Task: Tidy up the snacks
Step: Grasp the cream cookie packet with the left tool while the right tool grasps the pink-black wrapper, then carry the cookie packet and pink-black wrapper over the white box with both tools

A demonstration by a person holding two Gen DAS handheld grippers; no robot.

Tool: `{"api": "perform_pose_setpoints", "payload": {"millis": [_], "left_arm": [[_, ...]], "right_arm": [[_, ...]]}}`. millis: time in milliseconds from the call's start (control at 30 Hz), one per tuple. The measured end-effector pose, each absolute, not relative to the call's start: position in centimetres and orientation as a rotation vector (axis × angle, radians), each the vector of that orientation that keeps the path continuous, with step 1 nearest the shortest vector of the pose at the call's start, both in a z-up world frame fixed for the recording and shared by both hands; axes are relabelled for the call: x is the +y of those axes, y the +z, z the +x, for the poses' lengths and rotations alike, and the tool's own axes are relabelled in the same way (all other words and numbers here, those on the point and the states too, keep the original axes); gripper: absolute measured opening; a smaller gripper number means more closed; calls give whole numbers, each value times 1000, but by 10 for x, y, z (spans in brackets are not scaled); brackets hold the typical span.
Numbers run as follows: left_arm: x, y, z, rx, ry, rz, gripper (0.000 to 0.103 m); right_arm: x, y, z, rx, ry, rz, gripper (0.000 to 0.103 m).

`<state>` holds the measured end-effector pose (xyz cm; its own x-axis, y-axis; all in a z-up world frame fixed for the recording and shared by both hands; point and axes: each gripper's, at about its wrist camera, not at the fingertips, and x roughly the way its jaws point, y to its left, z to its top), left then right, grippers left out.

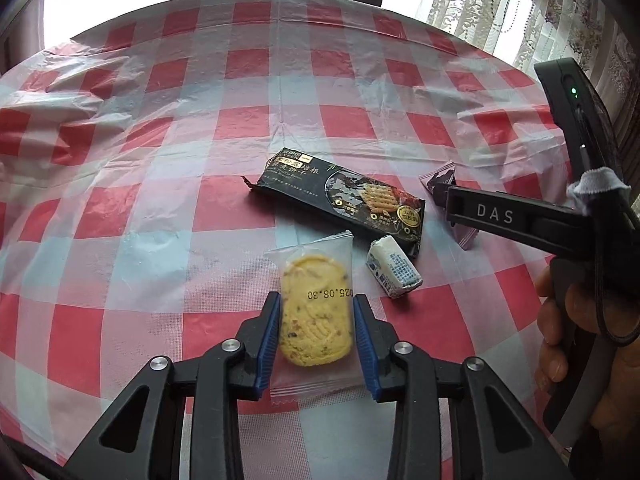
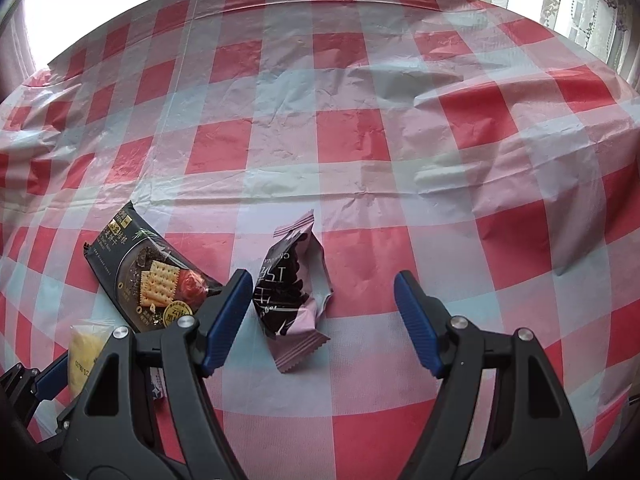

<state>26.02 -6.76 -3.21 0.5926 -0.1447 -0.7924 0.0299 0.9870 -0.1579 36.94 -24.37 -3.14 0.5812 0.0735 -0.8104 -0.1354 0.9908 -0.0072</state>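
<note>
A yellow cookie in a clear wrapper point(image 1: 316, 320) lies on the table, and my left gripper point(image 1: 317, 298) is shut on it, its blue pads against the two sides. Beyond it lie a long black cracker pack point(image 1: 340, 196) and a small white wrapped candy point(image 1: 394, 274). In the right wrist view a crumpled dark and pink packet point(image 2: 288, 292) lies between the fingers of my right gripper point(image 2: 322, 276). That gripper is open. The packet sits close to the left pad and far from the right one. The cracker pack point(image 2: 148, 276) and cookie point(image 2: 82, 356) show at lower left.
A wrinkled red and white checked plastic cloth point(image 1: 200, 120) covers the table. A bright window and a lace curtain point(image 1: 500, 8) stand behind the far edge. A person's hand point(image 1: 560, 340) holds the right gripper's handle at the right.
</note>
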Motion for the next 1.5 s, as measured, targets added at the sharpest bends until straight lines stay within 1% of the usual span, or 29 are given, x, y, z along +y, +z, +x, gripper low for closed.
{"api": "perform_pose_setpoints", "payload": {"millis": [33, 133, 200, 233, 267, 333, 633, 1233, 1500], "left_arm": [[-63, -32, 261, 930, -103, -150, 36], [-53, -32, 263, 924, -88, -178, 36], [-49, -32, 263, 920, -80, -188, 36], [-50, -32, 264, 919, -77, -185, 36], [-51, -32, 263, 918, -74, -179, 36], [-52, -32, 263, 915, -70, -167, 36], [-51, -32, 263, 918, -73, -178, 36], [-52, -27, 242, 993, -97, -254, 36], [-71, -9, 223, 977, -117, -222, 36]], "right_arm": [[-244, -33, 371, 946, 121, -70, 75], [-246, -39, 373, 953, 129, -60, 65], [-246, -40, 373, 952, 133, -56, 63], [-246, -39, 373, 950, 138, -59, 60], [-245, -39, 372, 949, 141, -62, 53], [-242, -37, 369, 948, 142, -75, 43], [-247, -36, 353, 957, 132, -85, 39], [-275, -32, 285, 1012, 120, -104, 39], [-306, -19, 257, 1014, 109, -53, 38]]}}
